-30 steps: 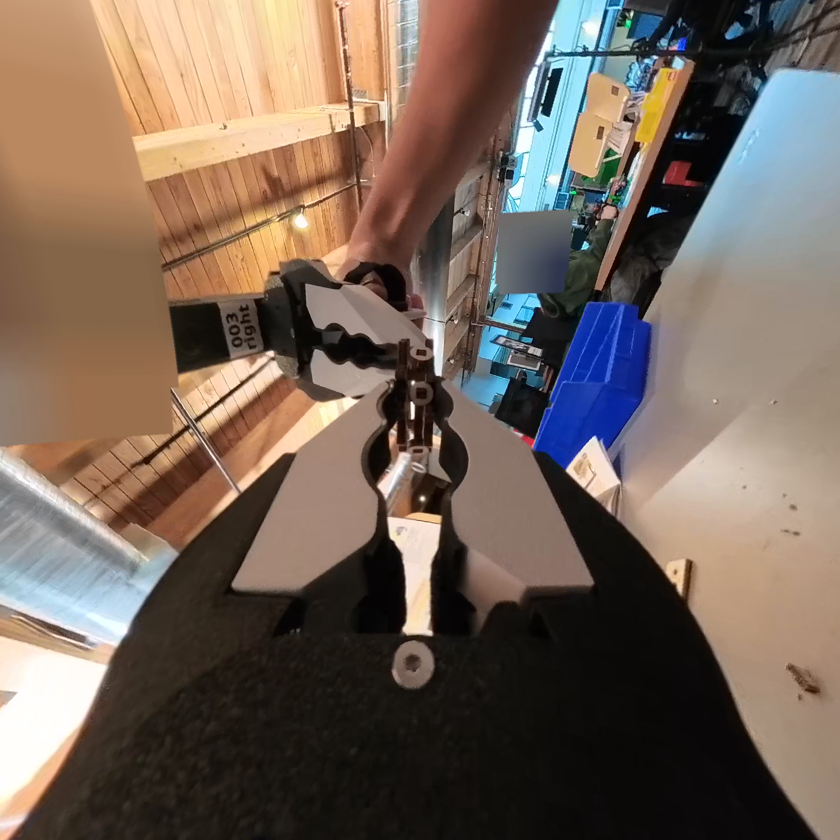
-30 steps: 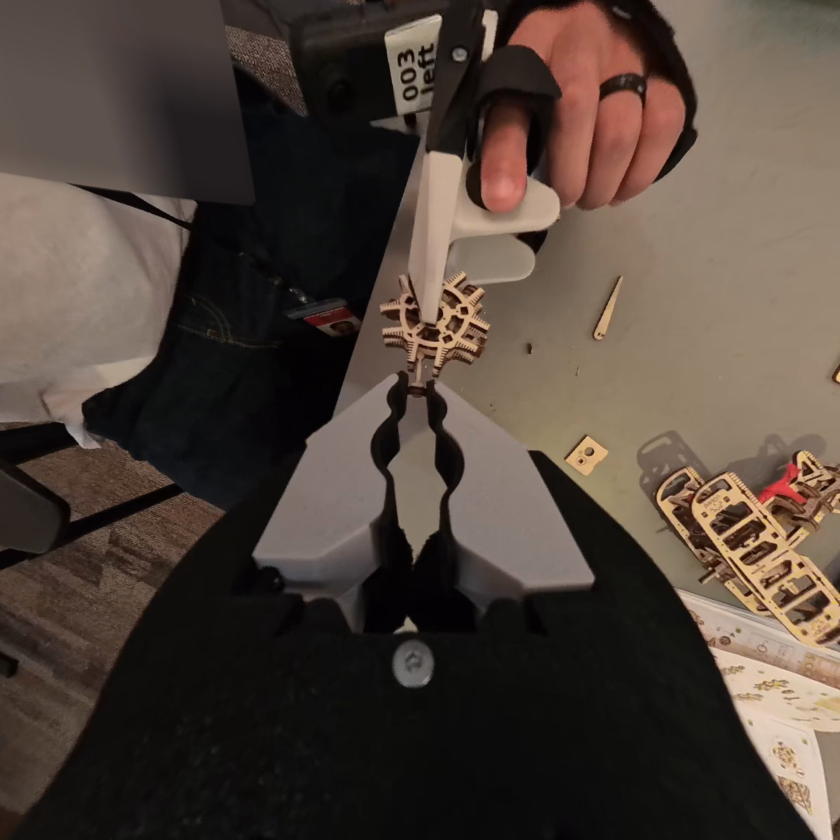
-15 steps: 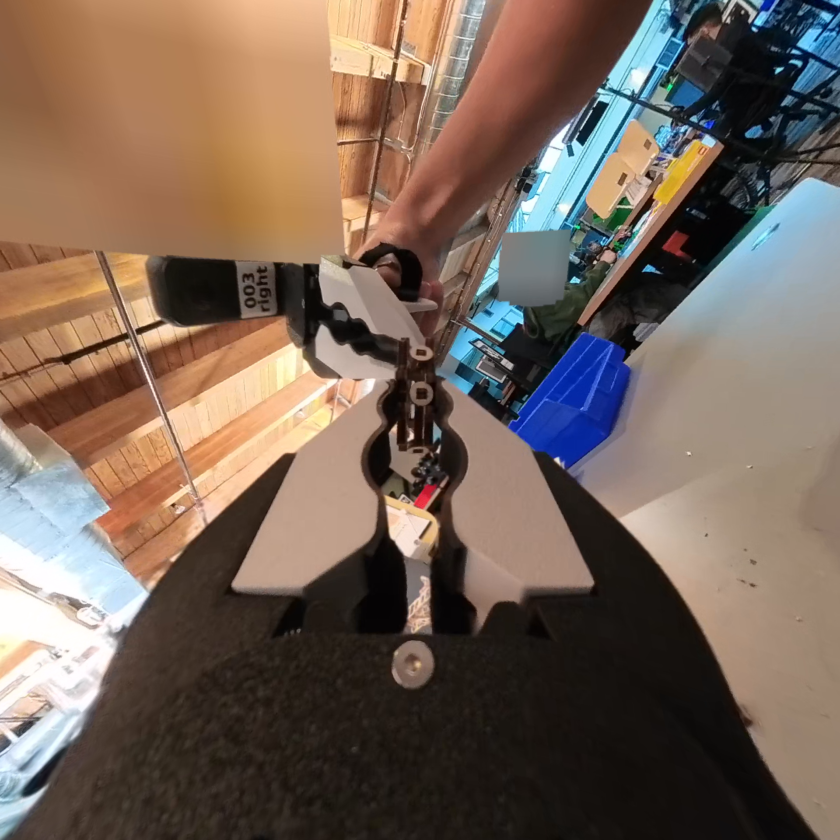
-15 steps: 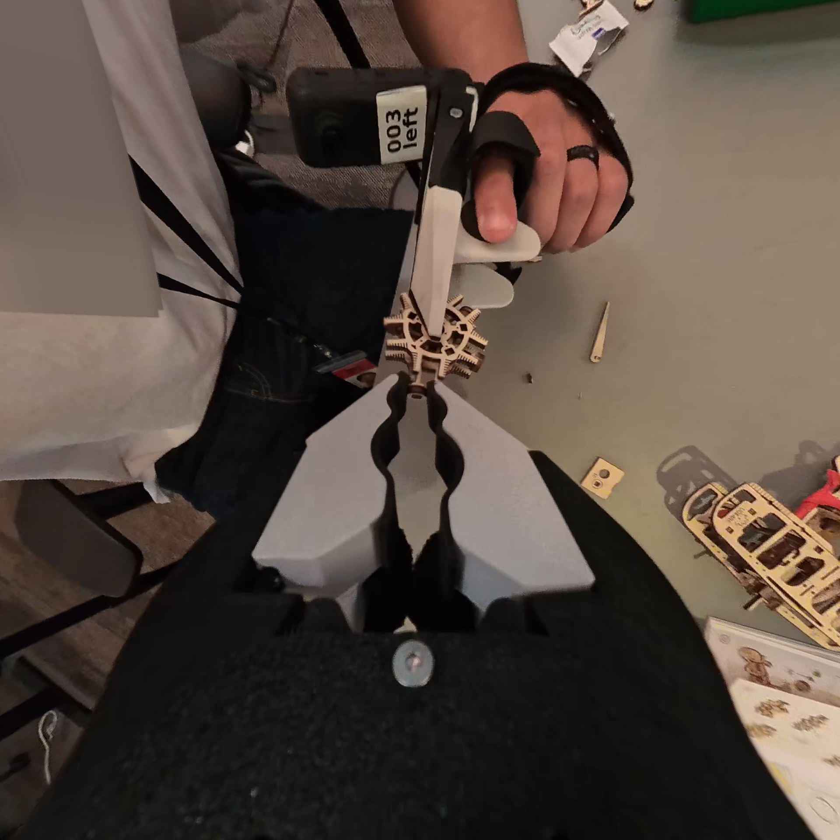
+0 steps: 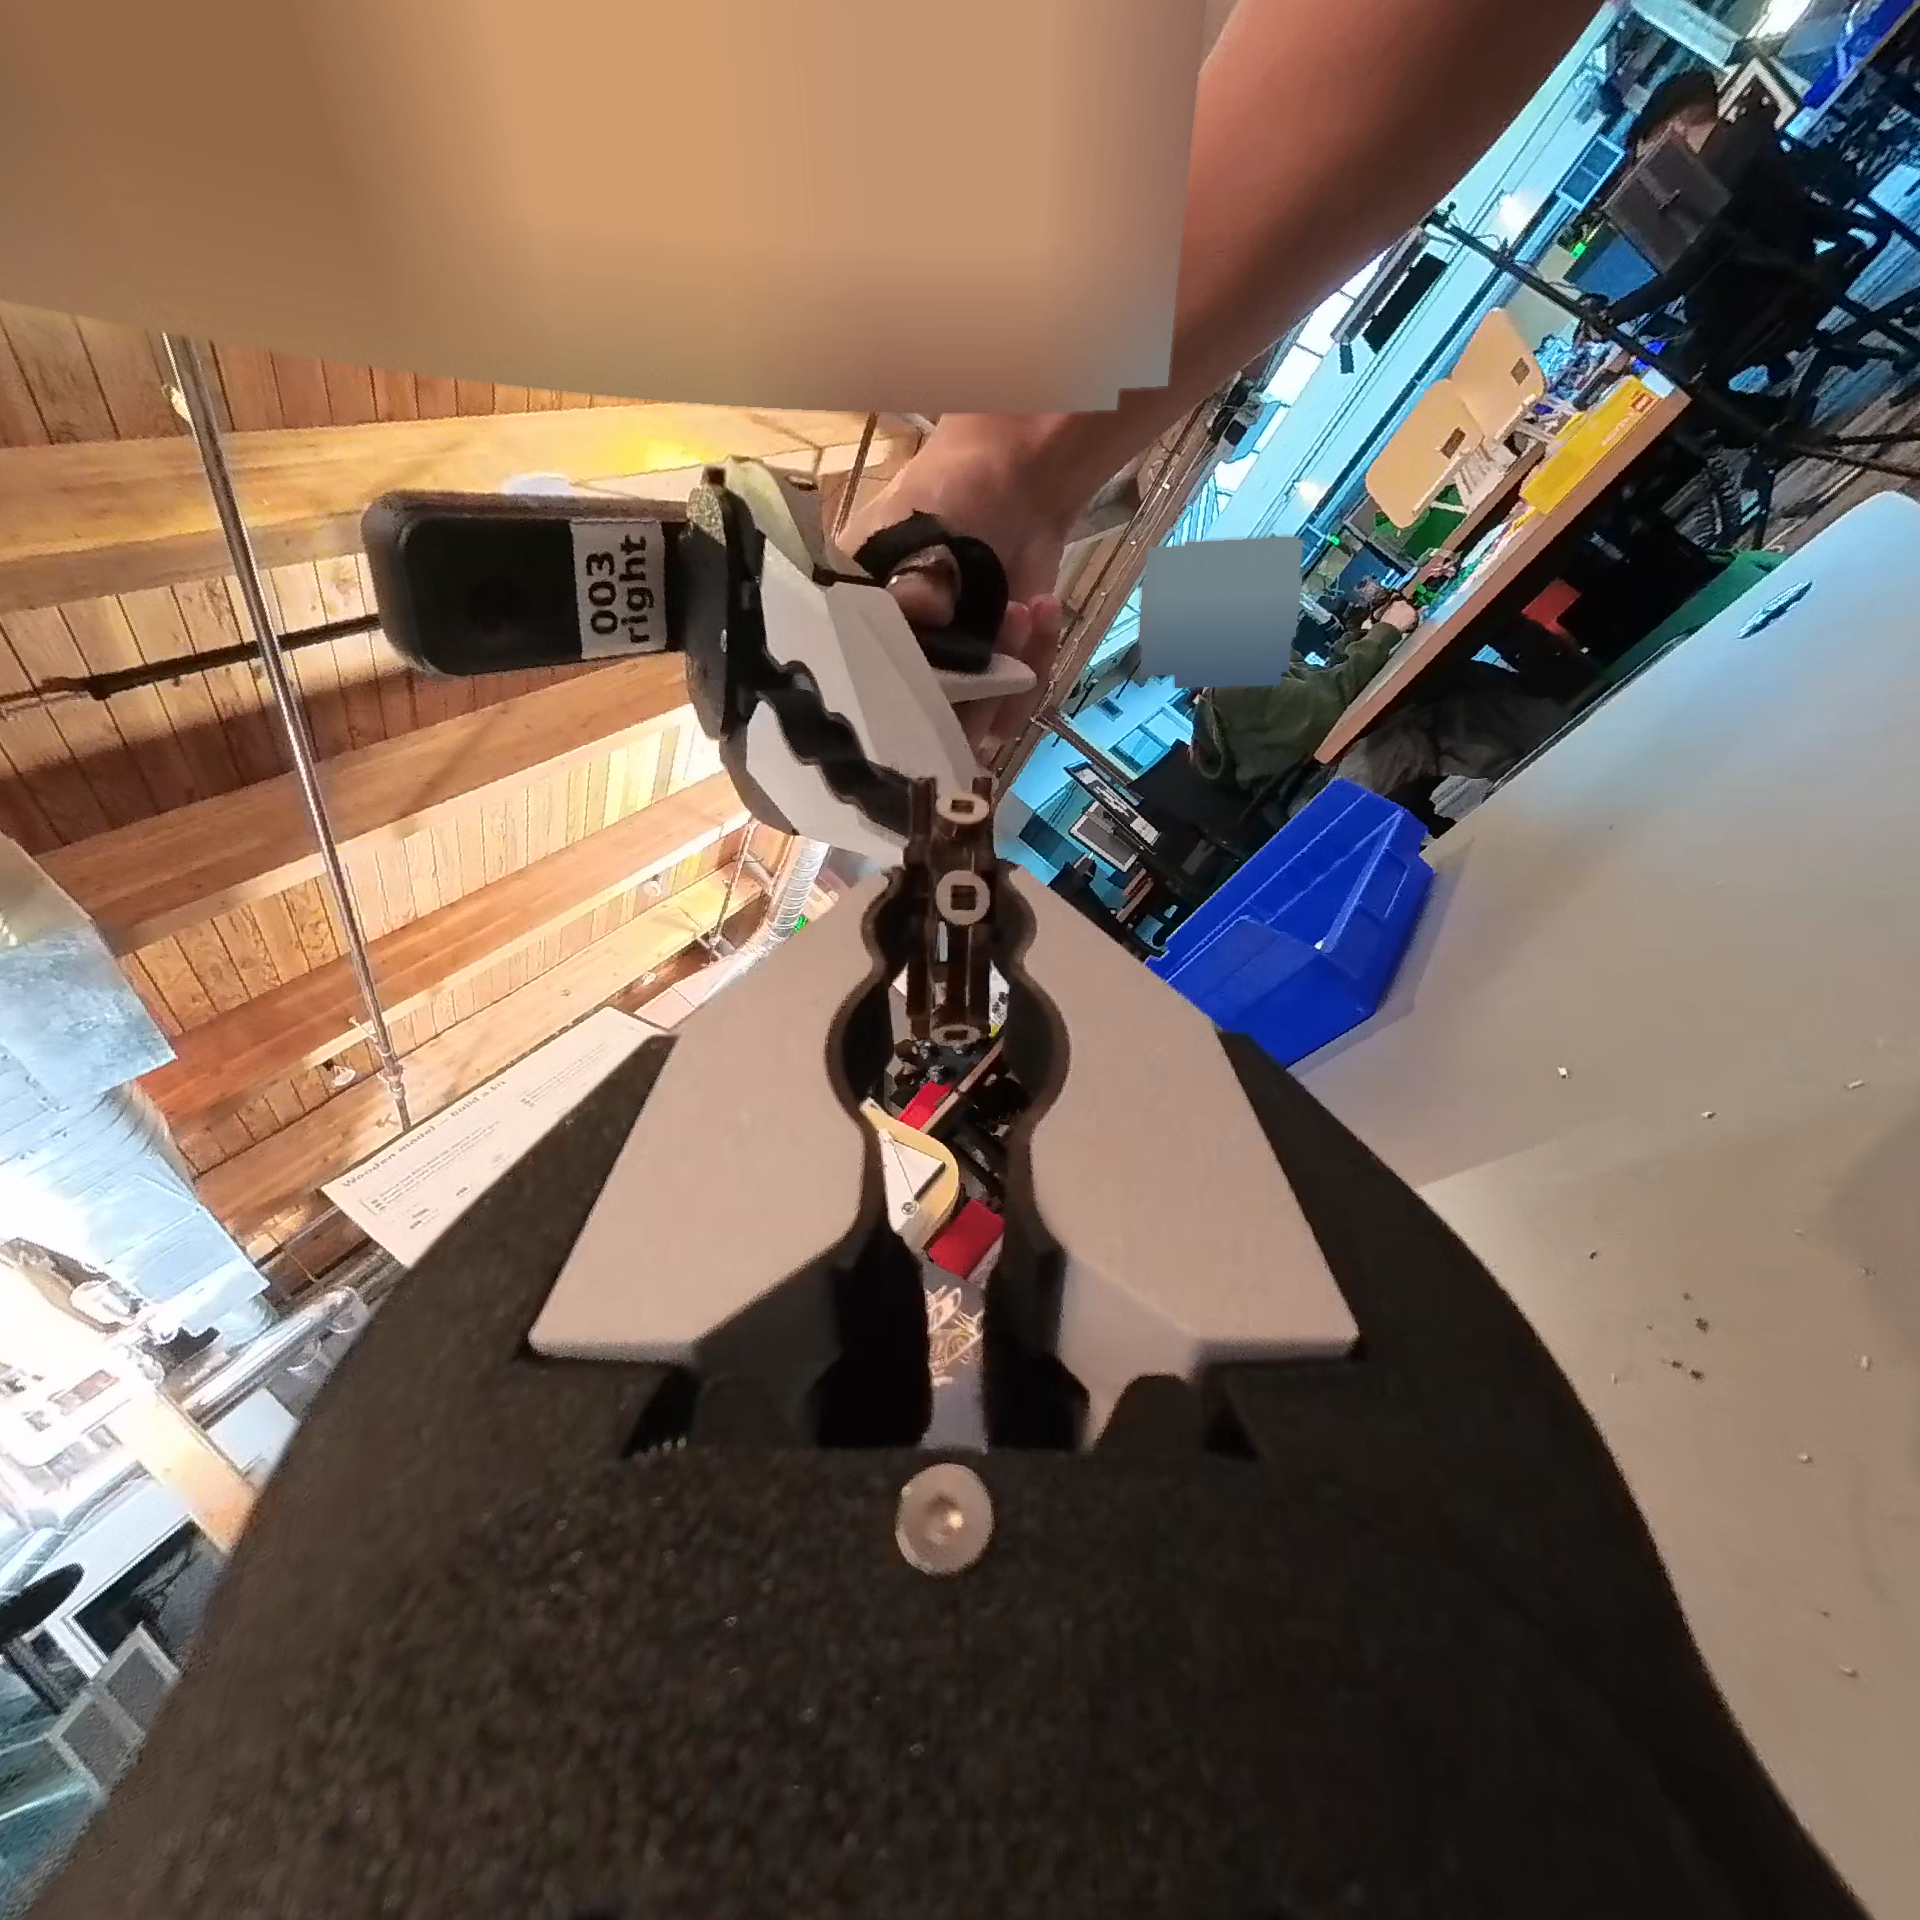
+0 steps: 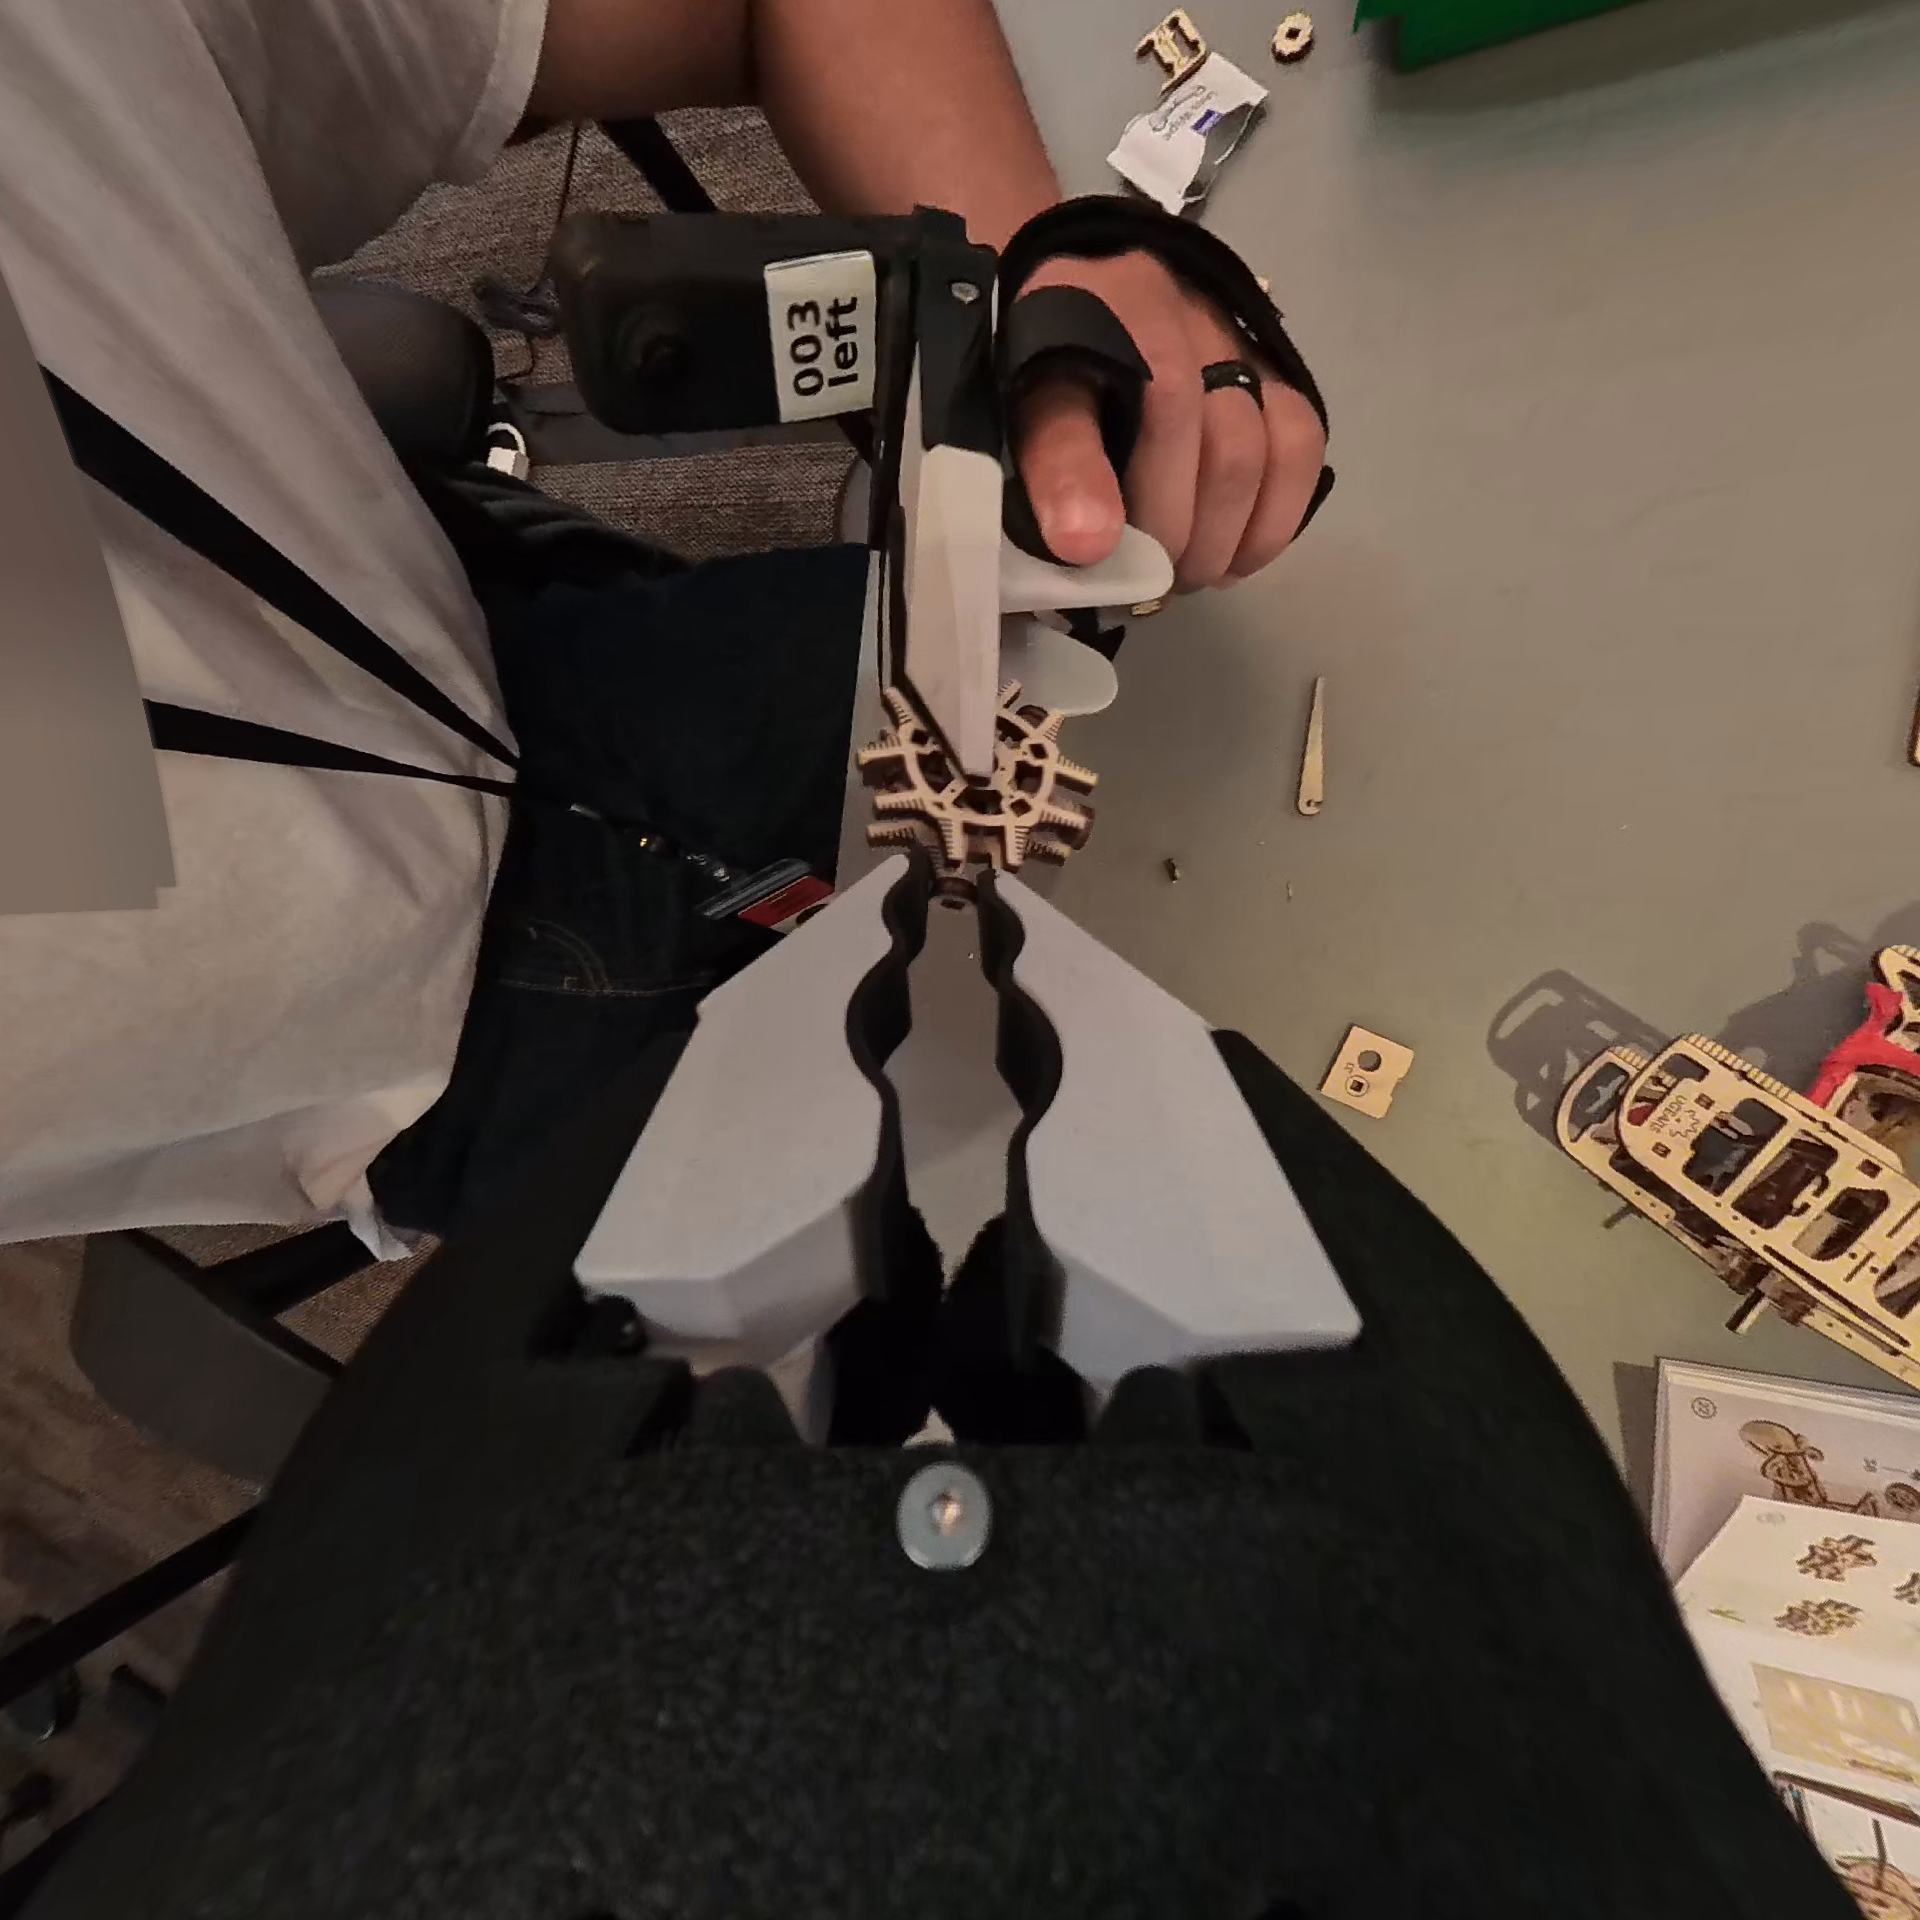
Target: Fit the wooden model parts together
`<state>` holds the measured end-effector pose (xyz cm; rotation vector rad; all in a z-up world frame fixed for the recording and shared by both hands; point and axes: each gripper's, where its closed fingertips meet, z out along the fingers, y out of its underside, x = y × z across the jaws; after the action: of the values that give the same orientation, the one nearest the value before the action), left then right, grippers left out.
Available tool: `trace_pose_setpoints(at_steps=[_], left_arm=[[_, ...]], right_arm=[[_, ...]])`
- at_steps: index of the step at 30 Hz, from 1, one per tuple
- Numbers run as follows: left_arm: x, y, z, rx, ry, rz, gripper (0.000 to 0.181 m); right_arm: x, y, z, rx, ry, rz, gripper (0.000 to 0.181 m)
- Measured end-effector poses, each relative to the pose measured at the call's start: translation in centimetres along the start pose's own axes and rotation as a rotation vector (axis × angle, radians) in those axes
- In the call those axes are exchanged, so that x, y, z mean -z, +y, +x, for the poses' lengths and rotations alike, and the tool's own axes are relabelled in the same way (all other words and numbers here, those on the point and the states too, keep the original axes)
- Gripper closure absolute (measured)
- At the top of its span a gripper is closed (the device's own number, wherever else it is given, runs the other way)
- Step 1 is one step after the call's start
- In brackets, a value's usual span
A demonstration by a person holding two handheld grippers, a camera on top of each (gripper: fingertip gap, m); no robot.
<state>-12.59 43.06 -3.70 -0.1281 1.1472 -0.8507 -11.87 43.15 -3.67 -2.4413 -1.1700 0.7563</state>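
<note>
Fingertips of the right hand-held gripper (image 6: pixel 948 885) are pinched together on a small hub at the lower edge of the wooden gear assembly (image 6: pixel 977 784), a round openwork piece with toothed spokes held in the air over the edge of the grey bench (image 6: pixel 1558 644). From above, the left hand-held gripper (image 6: pixel 961 748) comes down edge-on and is clamped on the same assembly near its middle, a person's strapped hand (image 6: pixel 1164 416) wrapped round its handle. In the left wrist view the left hand-held gripper (image 5: pixel 951 904) has its pale fingers closed on the dark, edge-on stack of wooden parts (image 5: pixel 951 925), and the right hand-held gripper (image 5: pixel 914 800) meets that stack at its far end from the upper left. Outward on the bench lie a thin wooden sliver (image 6: pixel 1311 746), a small square wooden tile (image 6: pixel 1366 1070), a long openwork wooden frame (image 6: pixel 1766 1164) with a red piece (image 6: pixel 1860 1060) just behind it, and printed instruction sheets (image 6: pixel 1808 1558) at the lower right. A crumpled paper wrapper (image 6: pixel 1190 125) sits at the far side. Blue bins (image 5: pixel 1309 925) stand beyond the bench in the left wrist view.
</note>
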Motion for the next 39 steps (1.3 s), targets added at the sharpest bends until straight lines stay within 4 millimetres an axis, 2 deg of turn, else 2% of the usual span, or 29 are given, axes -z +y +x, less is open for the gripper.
trace_pose_setpoints(at_steps=[13, 21, 26, 30, 34, 39], left_arm=[[0.1, 0.0, -0.3, -0.027, -0.01, 0.005, 0.17], [0.1, -0.1, -0.2, -0.055, -0.007, 0.008, 0.169], [0.1, 0.0, 0.0, -0.094, -0.006, 0.004, 0.17], [0.1, 0.1, 0.2, -0.103, 0.001, 0.001, 0.17], [0.0, 0.4, 0.3, -0.111, 0.006, -0.007, 0.169], [0.0, 0.7, 0.5, -0.11, 0.012, -0.014, 0.17]], right_arm=[[0.0, -0.2, -0.4, -0.007, -0.013, 0.016, 0.168], [0.9, -0.1, -0.7, -0.014, -0.011, 0.044, 0.165], [1.9, -0.3, -1.6, -0.098, -0.086, 0.225, 0.163], [1.4, 0.4, -0.5, -0.194, -0.089, 0.442, 0.161], [1.6, -0.1, 0.0, -0.232, -0.099, 0.68, 0.162], [0.8, 0.6, 0.0, -0.223, -0.06, 0.722, 0.165]])
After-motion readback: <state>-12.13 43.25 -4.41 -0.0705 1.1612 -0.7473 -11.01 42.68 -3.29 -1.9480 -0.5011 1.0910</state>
